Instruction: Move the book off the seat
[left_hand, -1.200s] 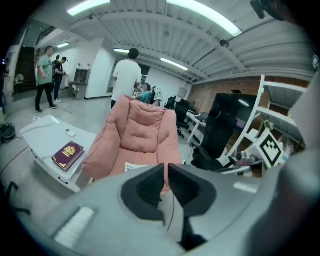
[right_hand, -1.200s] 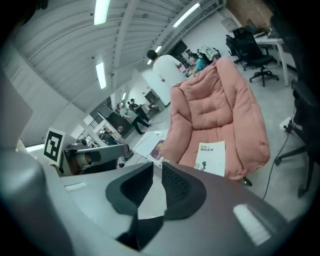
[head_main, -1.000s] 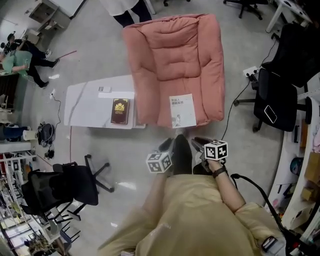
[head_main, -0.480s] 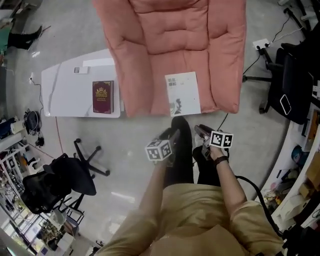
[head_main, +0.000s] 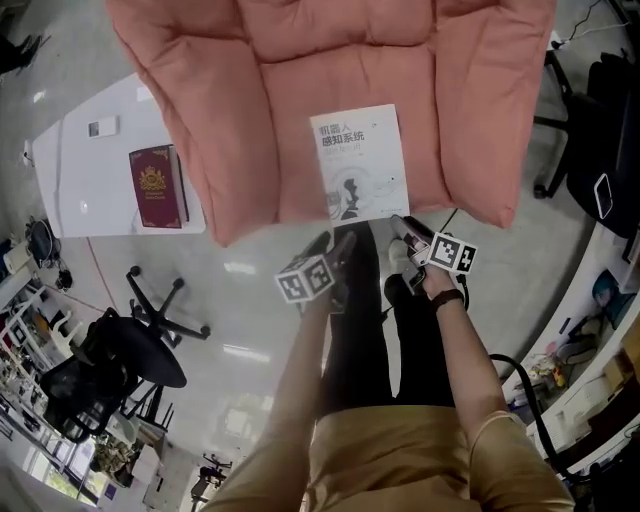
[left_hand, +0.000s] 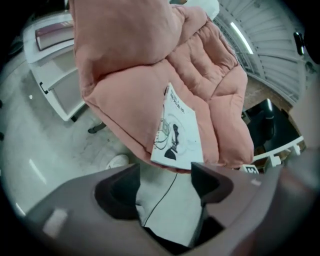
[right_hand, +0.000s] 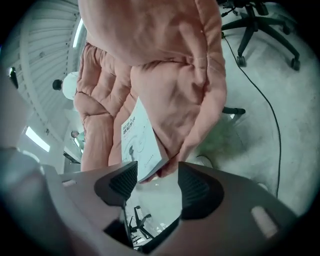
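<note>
A white paperback book (head_main: 360, 162) lies flat on the front of the pink armchair's seat (head_main: 250, 150). My left gripper (head_main: 338, 246) hovers just in front of the book's near edge, jaws opening and empty. My right gripper (head_main: 404, 227) sits at the book's near right corner, jaws also opening with nothing pressed between them. In the left gripper view the book (left_hand: 178, 131) lies beyond the gap of the left gripper (left_hand: 165, 181). In the right gripper view the book (right_hand: 139, 141) has its near corner just past the tips of the right gripper (right_hand: 157, 183).
A low white table (head_main: 90, 175) stands left of the armchair with a maroon book (head_main: 157, 187) on it. A black office chair (head_main: 125, 360) is at the lower left, and another (head_main: 600, 110) is at the right. A black cable (head_main: 455, 215) trails on the floor.
The view has closed in on the armchair. Both grippers have gone forward to the book's near edge, and their jaws stand wider apart than before.
</note>
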